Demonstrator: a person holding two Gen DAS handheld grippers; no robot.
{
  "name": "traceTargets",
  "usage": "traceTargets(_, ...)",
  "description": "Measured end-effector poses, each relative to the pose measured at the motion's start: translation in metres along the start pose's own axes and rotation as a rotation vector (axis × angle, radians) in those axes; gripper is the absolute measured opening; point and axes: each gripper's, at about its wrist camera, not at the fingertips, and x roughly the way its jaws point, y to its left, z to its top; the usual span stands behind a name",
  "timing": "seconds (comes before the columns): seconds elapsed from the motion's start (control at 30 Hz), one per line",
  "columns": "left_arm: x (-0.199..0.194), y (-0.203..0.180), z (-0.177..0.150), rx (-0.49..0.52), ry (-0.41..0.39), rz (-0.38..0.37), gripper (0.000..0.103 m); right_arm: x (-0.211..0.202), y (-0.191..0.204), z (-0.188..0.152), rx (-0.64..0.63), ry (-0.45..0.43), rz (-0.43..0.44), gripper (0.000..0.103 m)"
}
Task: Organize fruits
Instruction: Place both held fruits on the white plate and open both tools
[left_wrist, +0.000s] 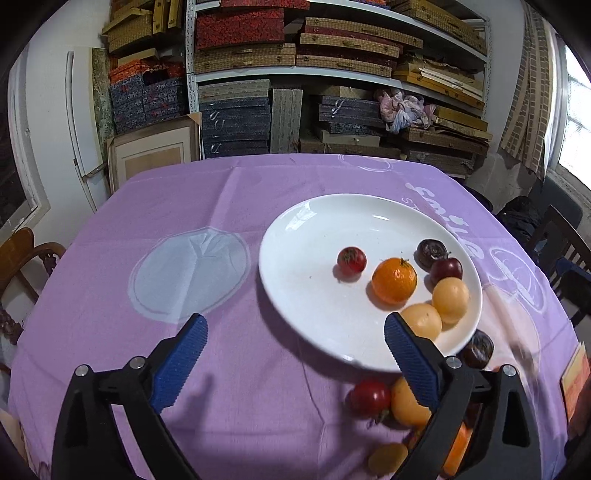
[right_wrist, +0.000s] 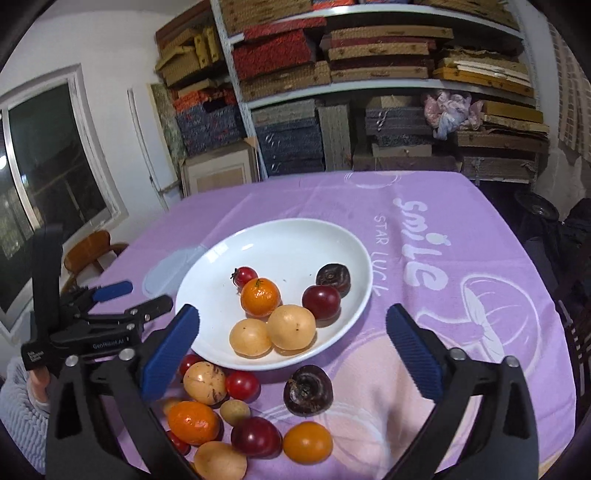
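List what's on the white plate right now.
The white plate holds six fruits: small tomato, orange, two yellow fruits, red plum, dark fruit. Anything beneath them is hidden.

White plate (left_wrist: 295, 266) on purple tablecloth (left_wrist: 221, 206), holding six fruits including one orange (left_wrist: 394, 280). Left gripper (left_wrist: 295, 354) spread wide, empty. Loose fruit beside plate's near rim, including tomato (left_wrist: 370, 397).

Both wrist views look forward and downward, close over the purple-clothed worktop (left_wrist: 229, 206), toward the shelves (right_wrist: 369, 85). They share the white plate (left_wrist: 295, 258); the right view also catches the left gripper (right_wrist: 144, 295).
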Motion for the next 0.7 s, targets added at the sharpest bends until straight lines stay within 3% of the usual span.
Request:
traceTargets(0.17,-0.030,-0.009,-0.046,0.026,-0.004,-0.002,0.100,-0.038,-0.039,-0.039,0.137,-0.064,-0.058,0.099)
traceTargets(0.27,-0.035,-0.022,-0.067,0.079,-0.014,0.042,0.100,-0.033,-0.061,-0.051,0.227,-0.005,-0.063,0.099)
traceTargets(0.4,-0.028,-0.032,-0.080,0.153,-0.005,0.121,0.100,-0.037,-0.071,-0.054,0.308,-0.015,-0.023,0.099)
traceTargets(0.57,-0.017,-0.036,-0.083,0.168,0.033,0.045,0.100,-0.038,-0.069,-0.052,0.299,-0.023,-0.025,0.099)
traceTargets(0.7,-0.005,-0.041,-0.086,0.186,0.069,0.036,0.100,-0.036,-0.067,-0.051,0.288,-0.013,-0.027,0.099)
